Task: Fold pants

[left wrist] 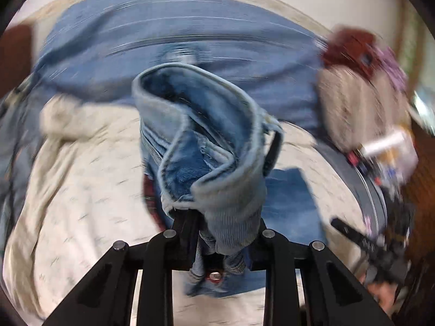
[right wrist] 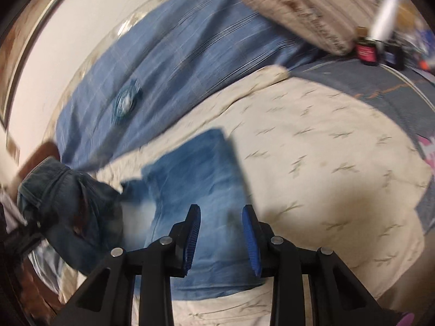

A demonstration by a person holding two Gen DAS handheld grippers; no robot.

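— Where does your left wrist camera sit?

— Right behind your left gripper (left wrist: 217, 233), tilted down at the bed; the bunched jeans (left wrist: 206, 141) fill the middle, very close to the lens.

— And your right one?

— Behind your right gripper (right wrist: 221, 233), also angled down, a little farther off the cloth. Both views share the cream bedspread (right wrist: 312, 163), the blue sheet (right wrist: 174, 62) and the pillow (right wrist: 307, 13).

1 pair of jeans (right wrist: 195, 190), 2 grippers (left wrist: 221, 233) (right wrist: 221, 233), 1 pillow (right wrist: 304, 8)
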